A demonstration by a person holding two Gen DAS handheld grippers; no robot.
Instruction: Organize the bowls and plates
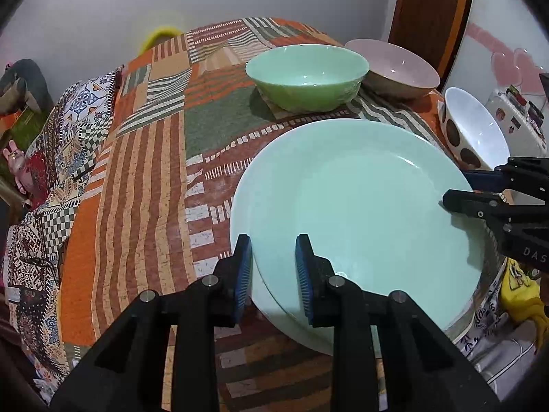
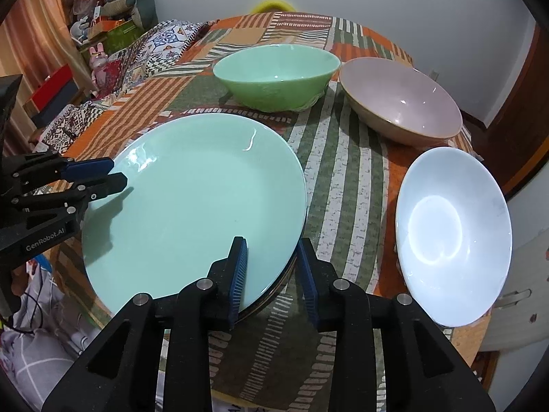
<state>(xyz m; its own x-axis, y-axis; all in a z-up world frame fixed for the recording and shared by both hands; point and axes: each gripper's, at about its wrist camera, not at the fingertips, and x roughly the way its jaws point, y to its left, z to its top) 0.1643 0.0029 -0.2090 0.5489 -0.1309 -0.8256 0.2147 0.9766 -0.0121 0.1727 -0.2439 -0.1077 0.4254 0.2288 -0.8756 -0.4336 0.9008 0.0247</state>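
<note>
Both grippers stand parted, each straddling a rim of the mint plate (image 1: 360, 206): left gripper (image 1: 273, 274) at one edge, right gripper (image 2: 274, 274) at the opposite. Beyond the fingers sit the green bowl (image 2: 276, 75), pink bowl (image 2: 401, 99) and white bowl (image 2: 453, 233).

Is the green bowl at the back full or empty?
Empty. The green bowl sits upright on the patterned cloth, and both wrist views show its bare glossy inside down to the bottom.

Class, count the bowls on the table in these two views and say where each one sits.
3. The green bowl sits behind the plate, the pink bowl to its right, and the white bowl at the table's right edge. Others could lie outside both views.
</note>
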